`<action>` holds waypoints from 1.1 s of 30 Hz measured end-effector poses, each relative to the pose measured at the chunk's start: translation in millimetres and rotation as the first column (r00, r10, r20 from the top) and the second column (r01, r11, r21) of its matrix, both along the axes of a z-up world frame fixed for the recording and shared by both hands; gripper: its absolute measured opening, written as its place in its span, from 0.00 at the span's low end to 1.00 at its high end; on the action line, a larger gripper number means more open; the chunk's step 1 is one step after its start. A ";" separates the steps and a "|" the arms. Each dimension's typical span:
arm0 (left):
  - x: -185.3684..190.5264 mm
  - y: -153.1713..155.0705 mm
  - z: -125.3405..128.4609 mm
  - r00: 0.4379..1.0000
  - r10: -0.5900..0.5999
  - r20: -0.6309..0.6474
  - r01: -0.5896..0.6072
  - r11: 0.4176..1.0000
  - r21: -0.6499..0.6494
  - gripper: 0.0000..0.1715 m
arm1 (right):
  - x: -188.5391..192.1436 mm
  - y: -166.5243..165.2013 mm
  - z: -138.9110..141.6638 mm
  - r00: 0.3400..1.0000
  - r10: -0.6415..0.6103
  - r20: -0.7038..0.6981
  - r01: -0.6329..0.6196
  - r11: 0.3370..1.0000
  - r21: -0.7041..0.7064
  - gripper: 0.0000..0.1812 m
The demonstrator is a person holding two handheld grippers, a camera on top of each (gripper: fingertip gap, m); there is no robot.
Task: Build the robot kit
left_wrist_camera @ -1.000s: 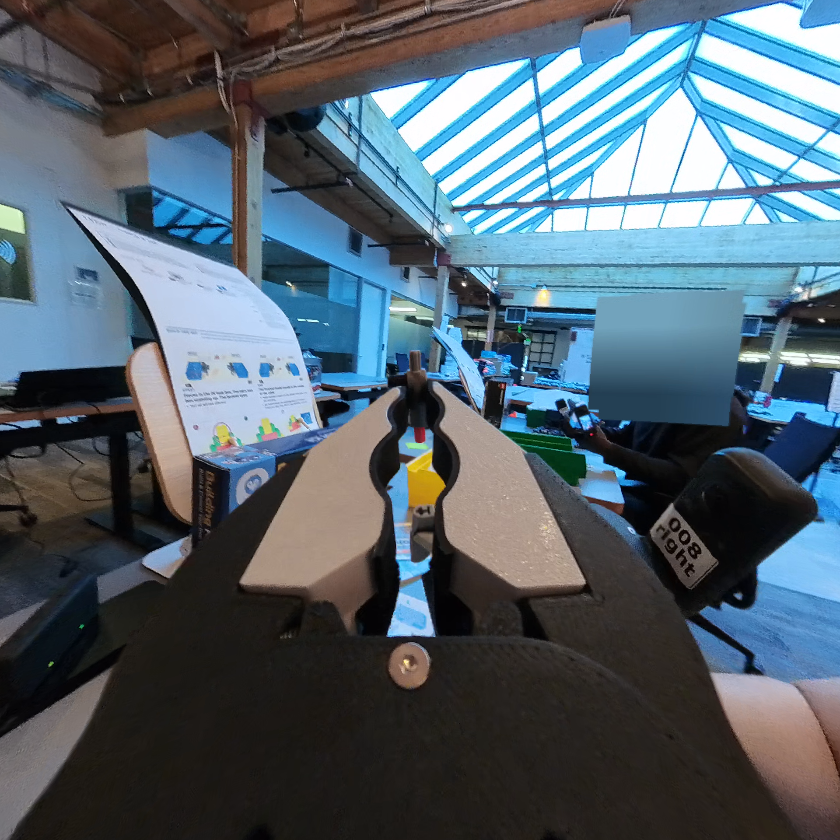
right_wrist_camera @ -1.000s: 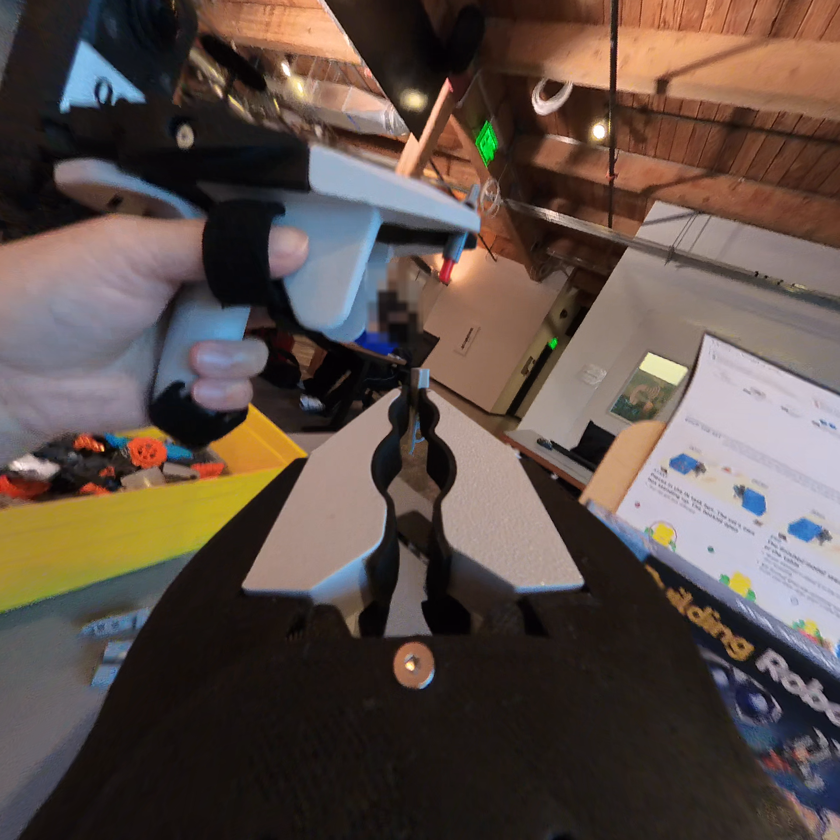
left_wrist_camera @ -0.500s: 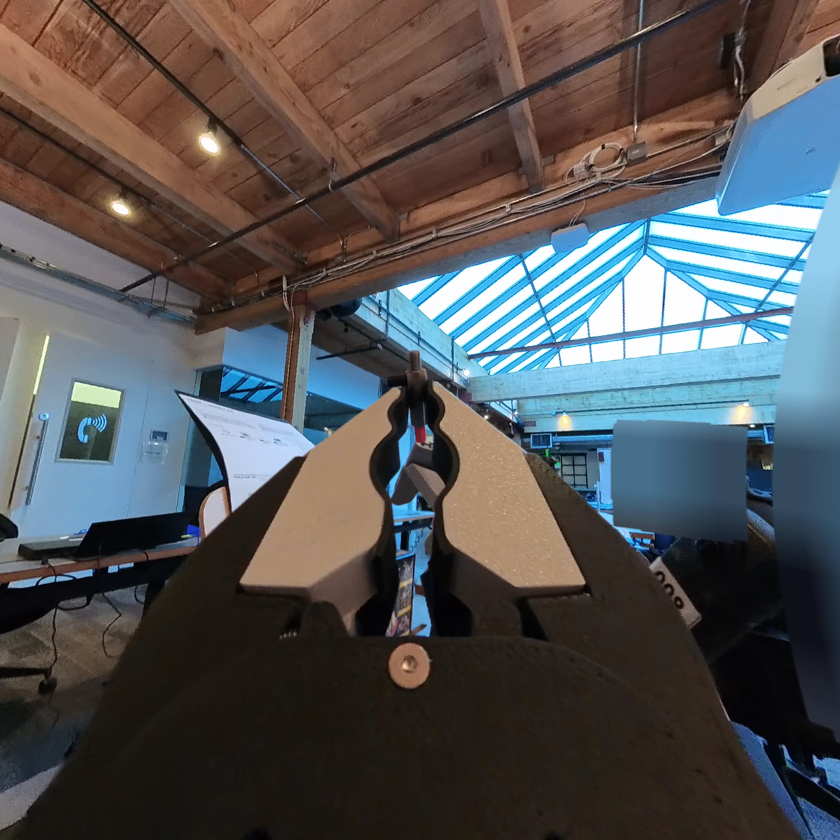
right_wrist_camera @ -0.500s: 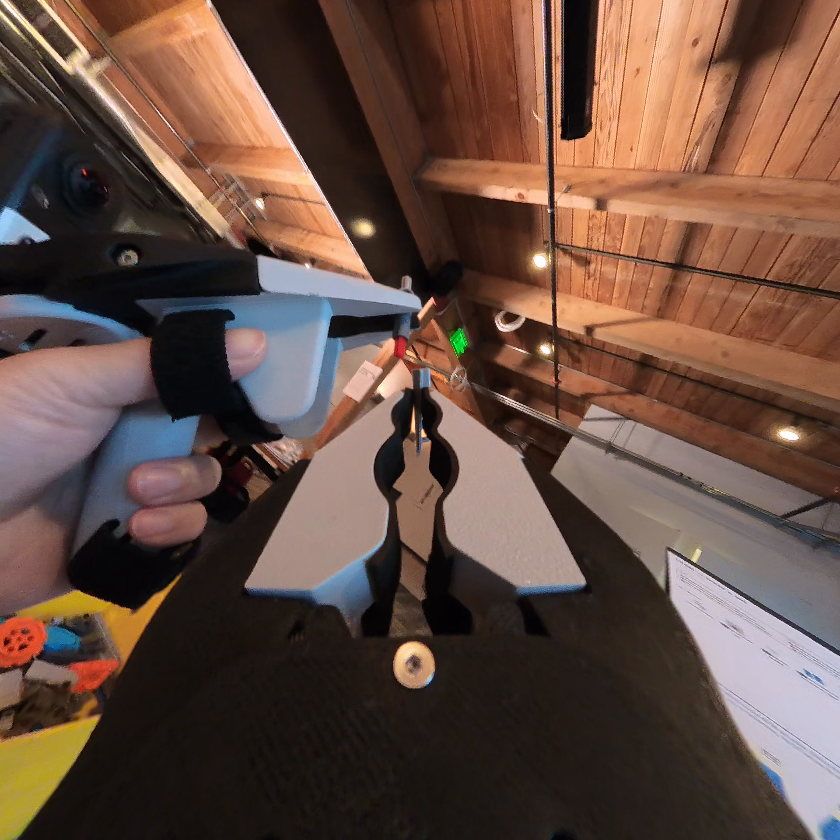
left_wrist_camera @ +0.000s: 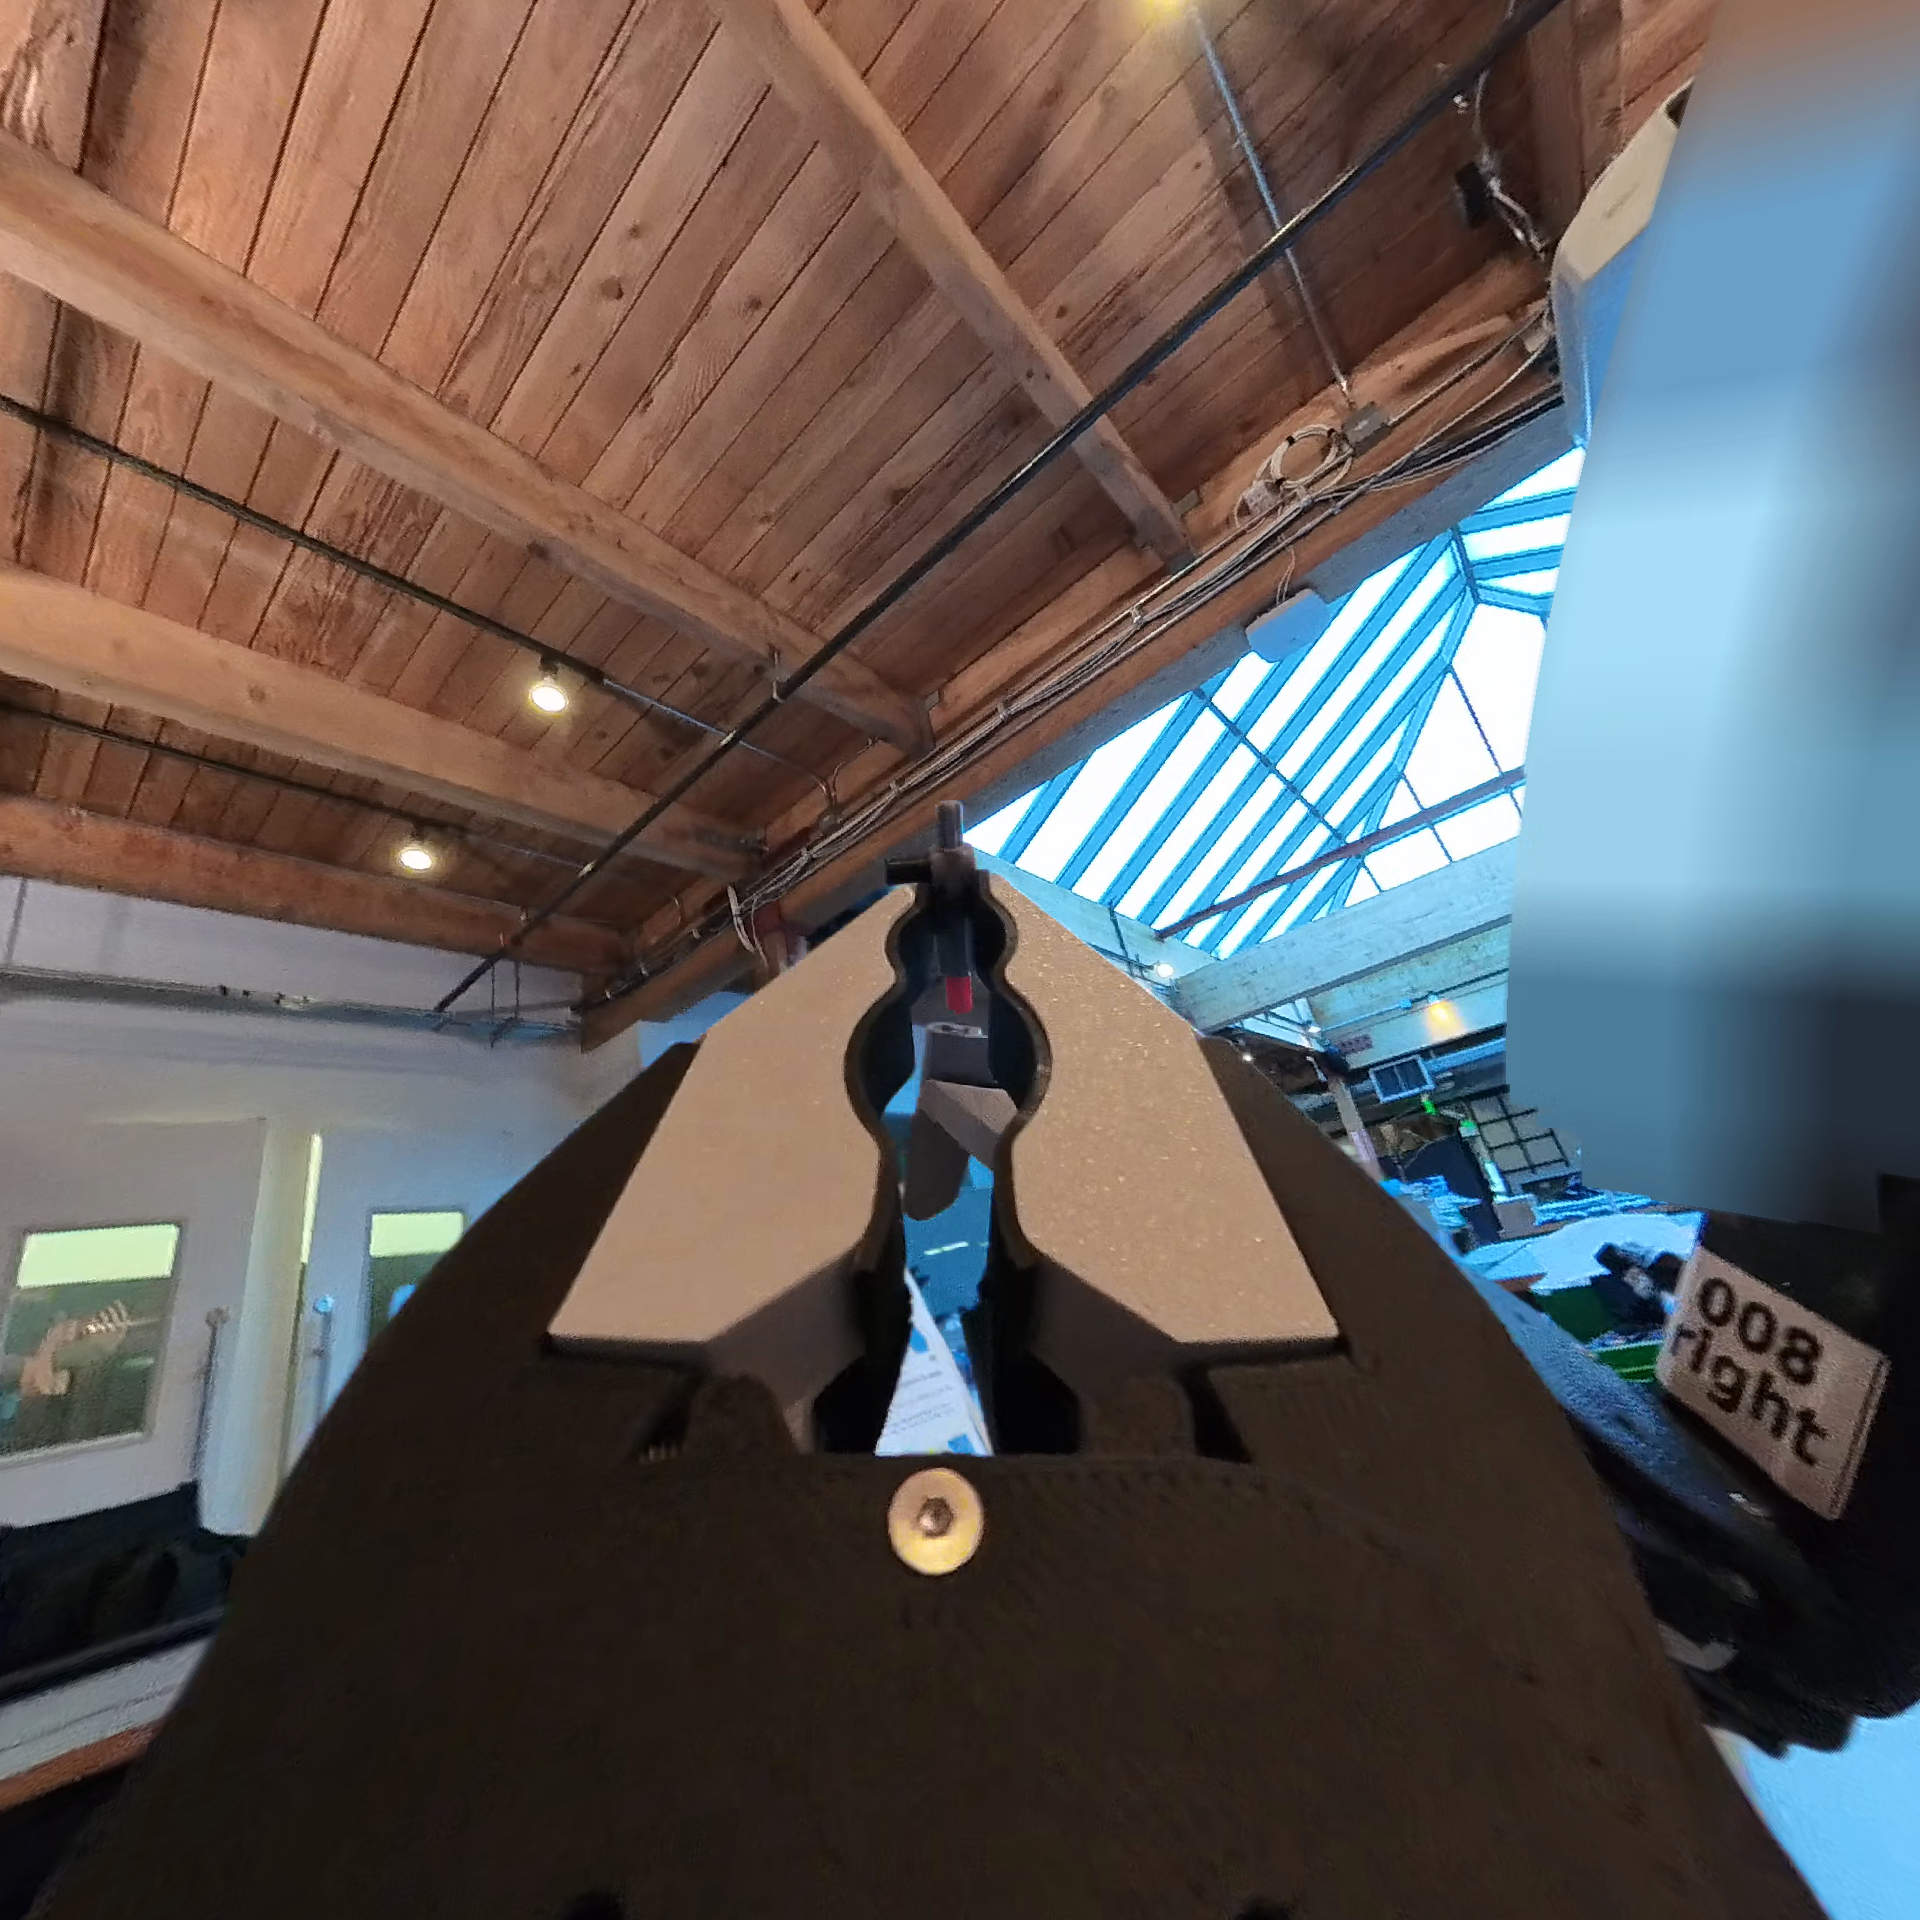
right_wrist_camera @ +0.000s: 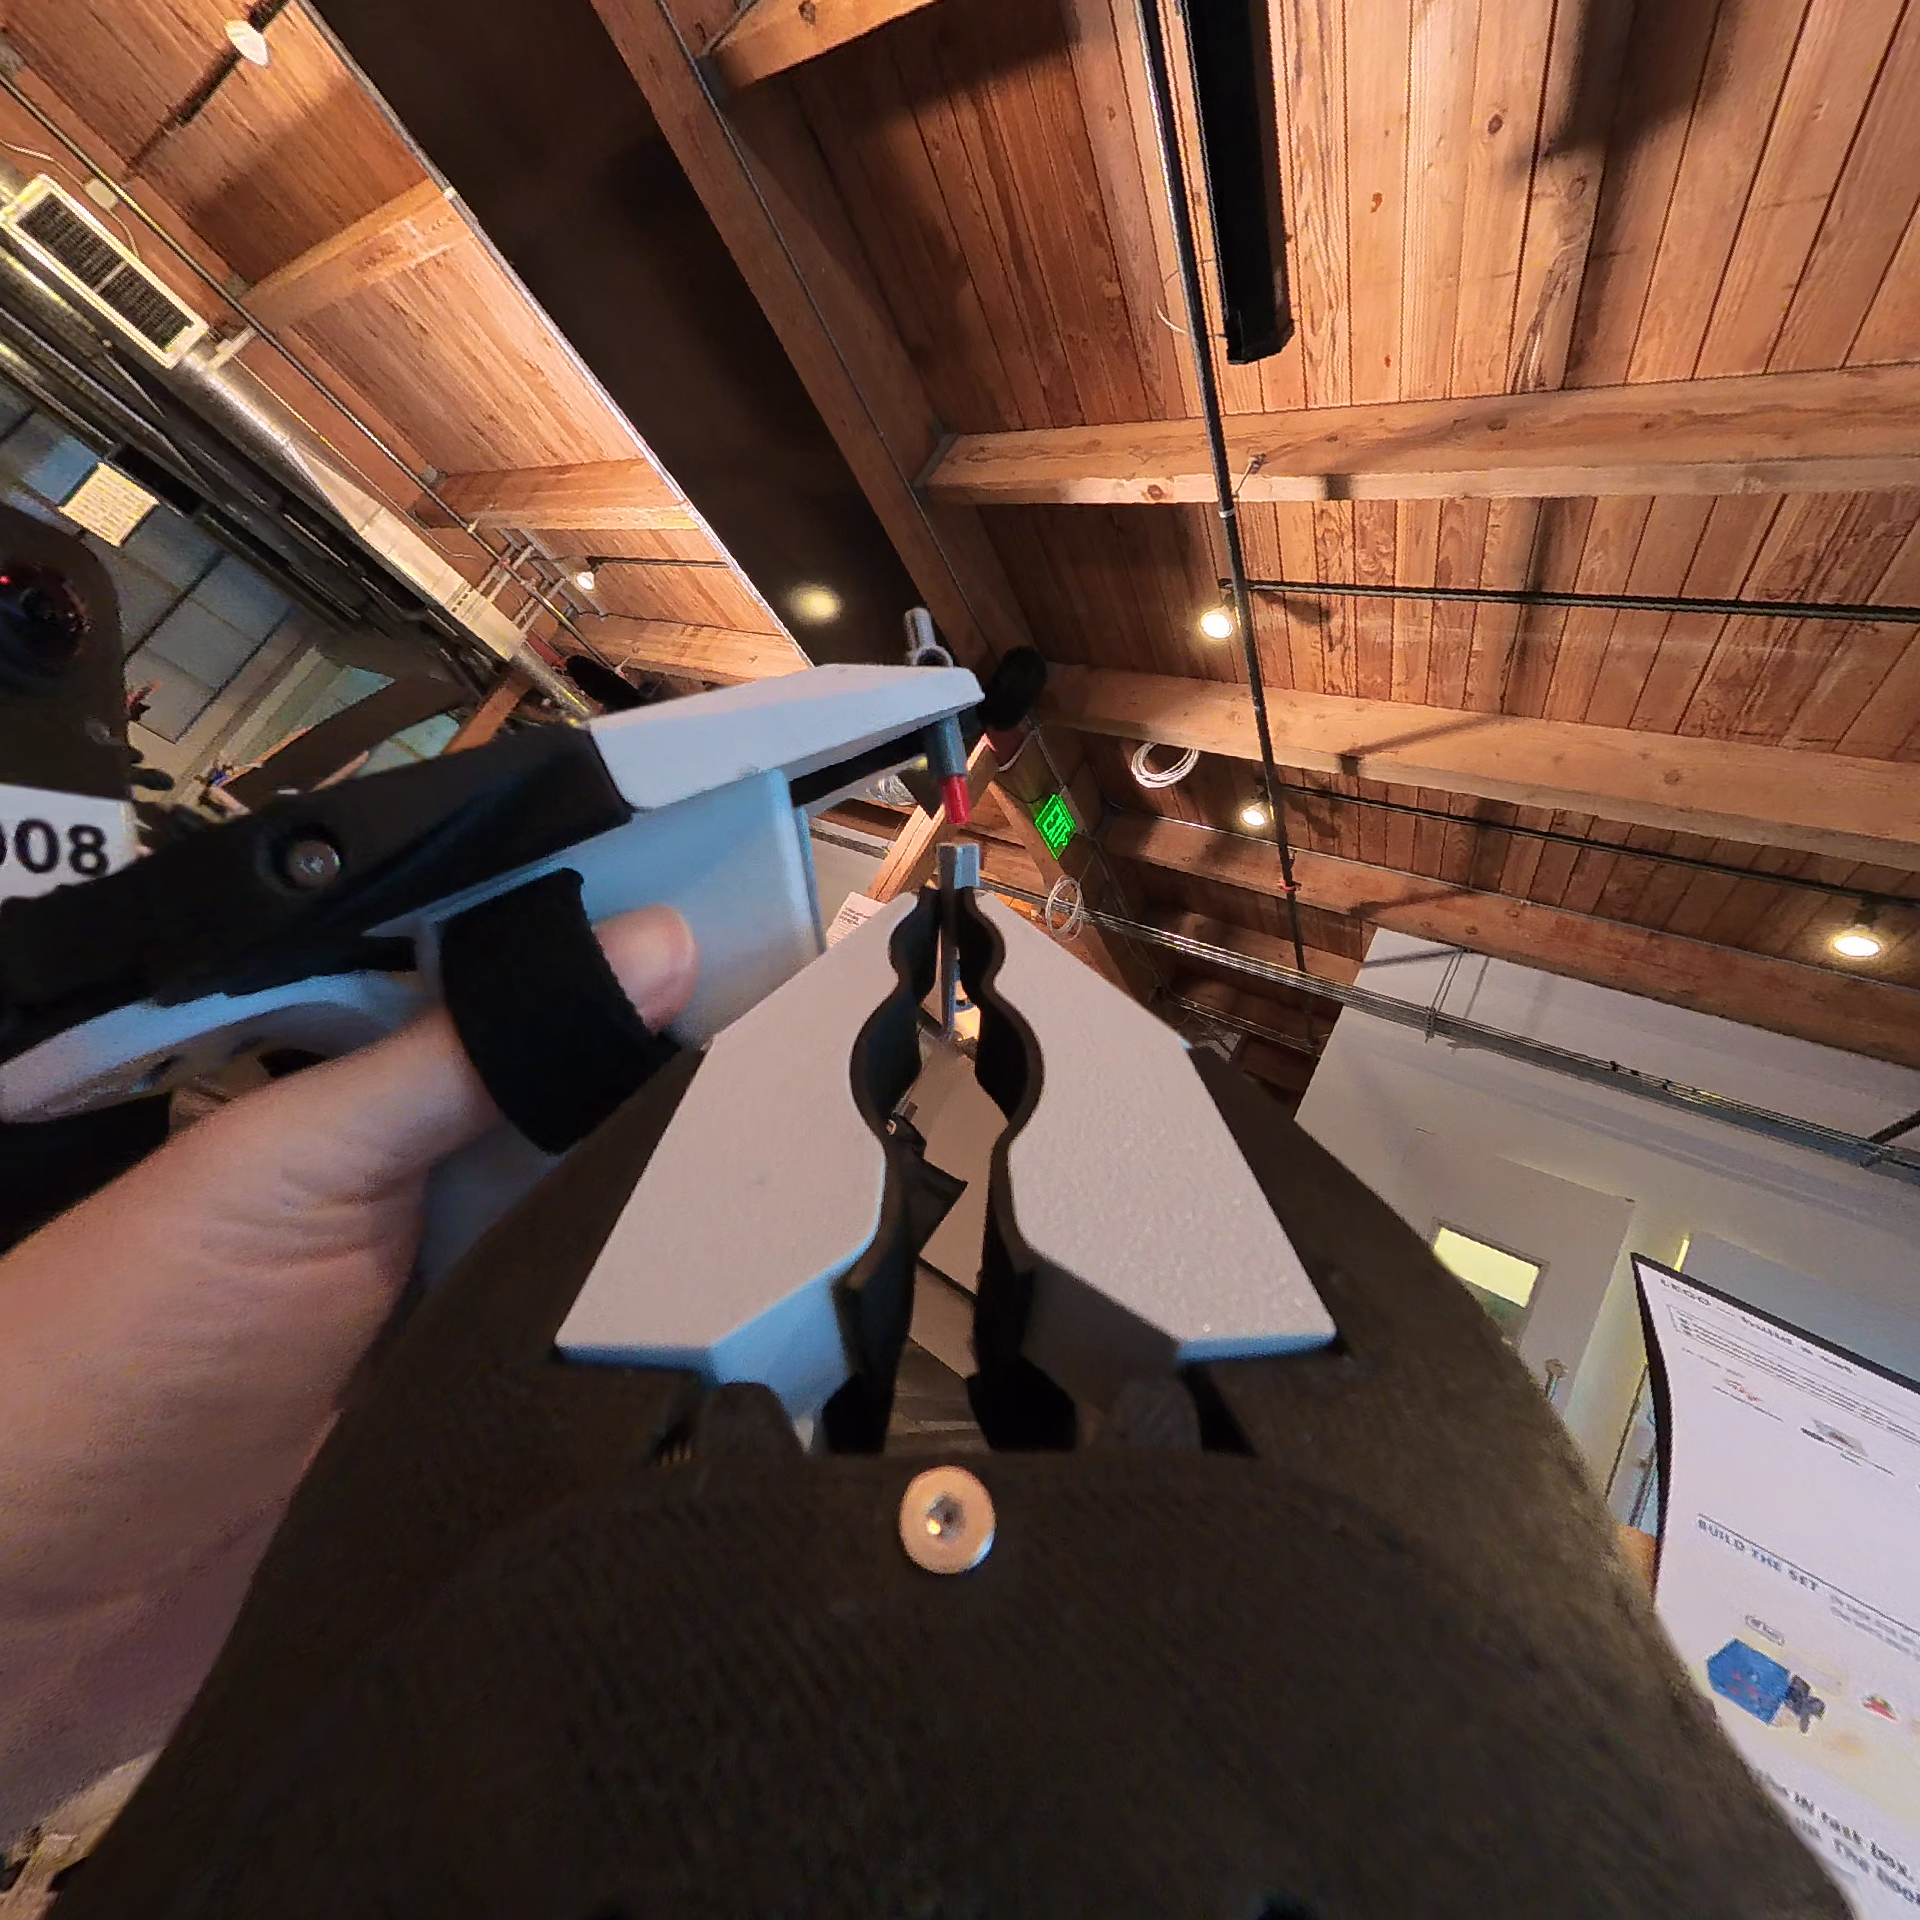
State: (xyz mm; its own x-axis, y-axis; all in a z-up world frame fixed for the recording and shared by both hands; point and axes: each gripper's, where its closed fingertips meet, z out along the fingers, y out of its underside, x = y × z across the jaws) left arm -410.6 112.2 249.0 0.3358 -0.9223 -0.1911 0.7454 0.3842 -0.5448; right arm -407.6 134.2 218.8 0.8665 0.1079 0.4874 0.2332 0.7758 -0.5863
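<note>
My left gripper (left_wrist_camera: 951, 883) is shut on a small dark pin with a red tip (left_wrist_camera: 957, 992), held crosswise between the jaws. My right gripper (right_wrist_camera: 958, 906) is shut on a thin light-grey piece (right_wrist_camera: 958, 864) that sticks out past its tips. In the right wrist view the left gripper (right_wrist_camera: 940, 727) comes in from the left, held by a hand (right_wrist_camera: 260, 1195). The pin's red tip (right_wrist_camera: 953, 798) hangs just above the grey piece, a small gap apart. Both grippers are raised and point up at the ceiling. The right gripper's body (left_wrist_camera: 1766, 1392) shows in the left wrist view.
Wooden ceiling beams (right_wrist_camera: 1455, 447) and a skylight (left_wrist_camera: 1299, 779) fill the background. A printed instruction sheet (right_wrist_camera: 1787, 1558) stands at the lower right of the right wrist view. White walls and windows (left_wrist_camera: 94, 1340) lie to the left. Only a small space, under 4 cm, lies between the two pairs of fingers.
Both grippers have tilted further up, from the table toward the ceiling. The left gripper's red-tipped pin has come closer to the grey piece, now just above it.
</note>
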 end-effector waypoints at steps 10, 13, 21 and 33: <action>-1.2 -7.0 -2.4 0.994 0.105 0.040 -0.108 0.992 0.062 0.03 | 1.5 -7.5 1.6 1.000 0.003 -0.030 -0.003 1.000 -0.011 0.01; 0.8 -7.9 -3.0 0.994 0.105 0.034 -0.107 0.992 0.065 0.03 | 0.4 -7.6 -0.1 1.000 -0.010 -0.016 0.010 1.000 0.000 0.00; 3.8 -8.3 -3.9 0.996 0.085 0.007 -0.085 0.994 0.063 0.02 | 2.7 -9.5 0.5 1.000 -0.012 -0.019 0.012 1.000 0.004 0.00; 9.0 -7.7 -6.8 0.994 0.064 -0.092 -0.056 0.994 0.089 0.02 | 6.1 -9.1 -1.5 0.997 -0.061 0.047 0.059 0.998 0.027 0.00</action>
State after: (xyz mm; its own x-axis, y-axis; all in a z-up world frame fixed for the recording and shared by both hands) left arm -401.6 104.6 242.2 0.3668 -0.8799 -0.3021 0.6665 0.4752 -0.5745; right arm -401.5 125.1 217.3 0.8467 0.0436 0.5302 0.3070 0.7740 -0.5538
